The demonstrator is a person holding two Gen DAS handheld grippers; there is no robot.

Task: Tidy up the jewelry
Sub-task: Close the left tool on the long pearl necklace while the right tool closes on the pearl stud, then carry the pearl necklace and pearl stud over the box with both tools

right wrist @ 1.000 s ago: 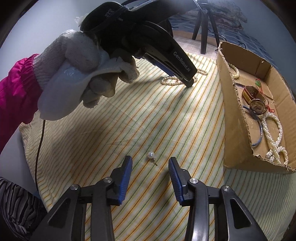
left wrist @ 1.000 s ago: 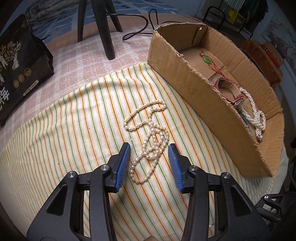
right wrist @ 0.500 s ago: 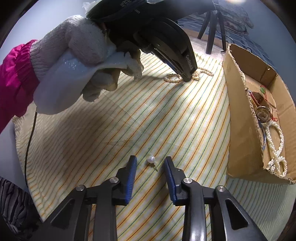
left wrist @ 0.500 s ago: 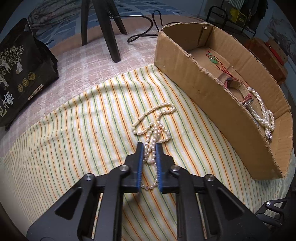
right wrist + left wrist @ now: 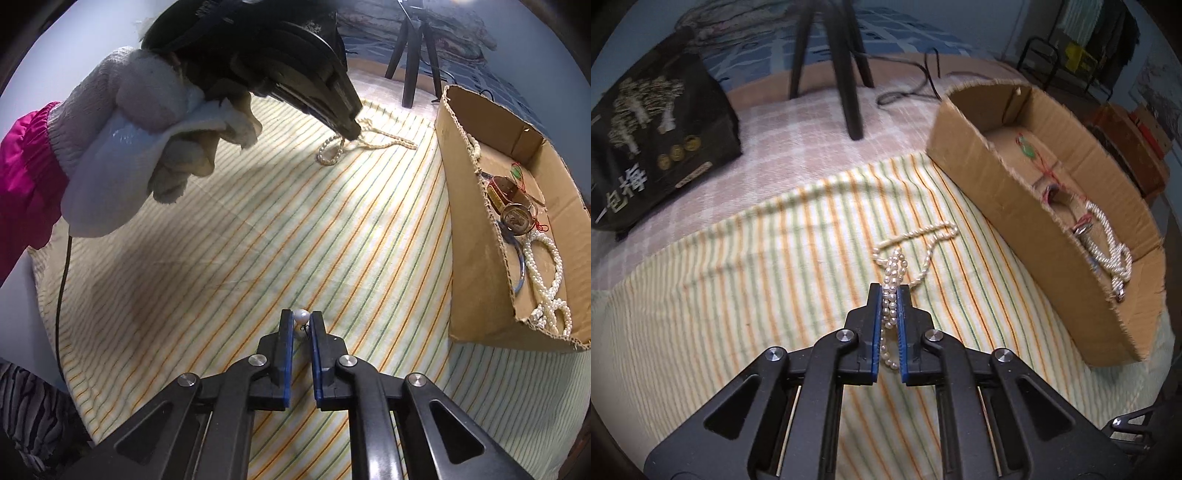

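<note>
My left gripper (image 5: 890, 291) is shut on a white pearl necklace (image 5: 916, 240). Part of the strand hangs between the blue pads, the rest trails on the striped cloth (image 5: 738, 277). In the right wrist view the same gripper (image 5: 351, 129) holds the necklace (image 5: 332, 149) just above the cloth. My right gripper (image 5: 301, 317) is shut on a pearl earring (image 5: 300, 316) at its fingertips, low over the cloth. The cardboard box (image 5: 997, 192) lies to the right and holds a pearl bracelet (image 5: 1108, 251), a watch and a red cord pendant.
A black printed bag (image 5: 653, 140) stands at the far left. Black tripod legs (image 5: 846, 74) and a cable stand behind the cloth. In the right wrist view the box (image 5: 476, 258) is at the right. A gloved hand (image 5: 140, 140) holds the left gripper.
Both grippers closed from open: the left onto the pearl necklace and lifted part of it, the right onto the pearl earring.
</note>
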